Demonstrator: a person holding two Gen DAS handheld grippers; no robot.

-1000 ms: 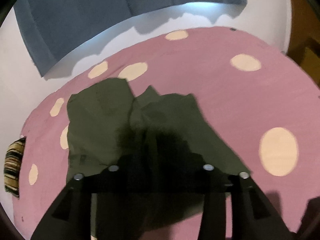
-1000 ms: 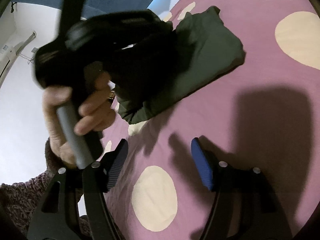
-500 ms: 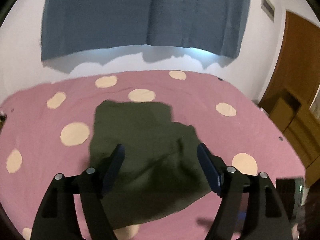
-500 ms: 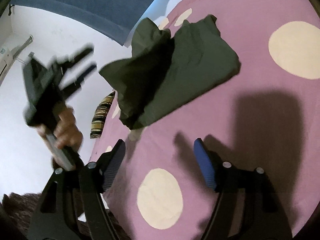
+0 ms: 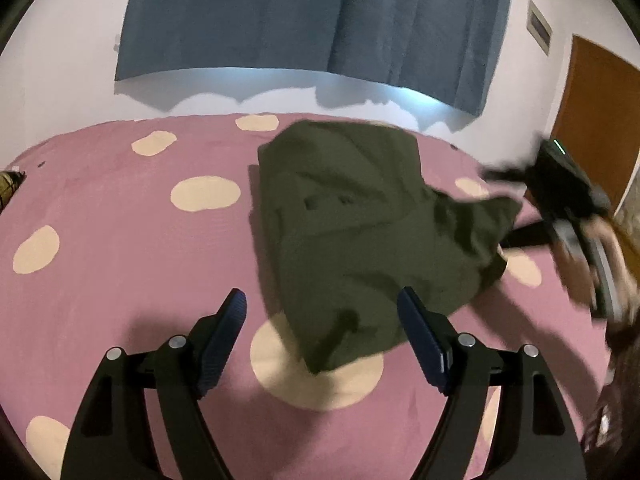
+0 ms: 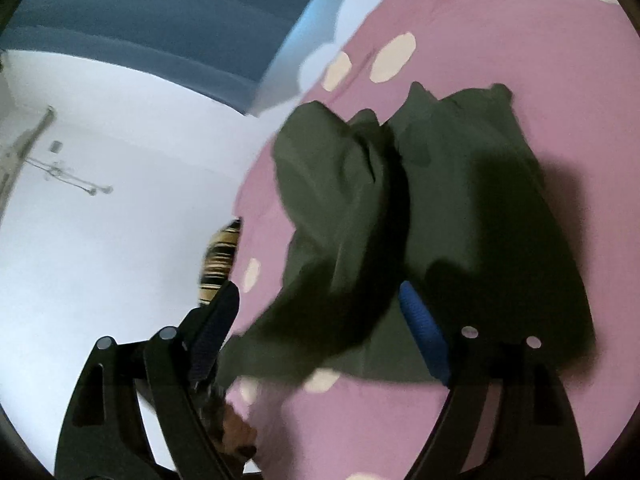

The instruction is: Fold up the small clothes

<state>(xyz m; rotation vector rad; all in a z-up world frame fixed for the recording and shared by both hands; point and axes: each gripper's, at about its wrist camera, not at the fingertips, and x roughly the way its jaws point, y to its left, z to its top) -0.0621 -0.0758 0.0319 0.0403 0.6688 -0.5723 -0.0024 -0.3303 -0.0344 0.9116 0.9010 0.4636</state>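
A dark olive-green garment (image 5: 360,232) lies rumpled on a pink bedspread with cream dots (image 5: 120,272). My left gripper (image 5: 322,312) is open and empty, held just short of the garment's near corner. In the left wrist view the right gripper (image 5: 568,196) shows blurred at the right, above the garment's right corner. In the right wrist view the garment (image 6: 460,220) fills the middle in bunched folds, and my right gripper (image 6: 320,304) is open right over its near edge, holding nothing.
A blue curtain (image 5: 312,16) hangs on the white wall behind the bed. A brown door (image 5: 596,120) stands at the right. A striped cushion (image 6: 220,260) lies at the bed's left edge.
My left gripper let go of the garment, opened and drew back. The garment dropped onto the bed. My right gripper swung in over the garment's edge.
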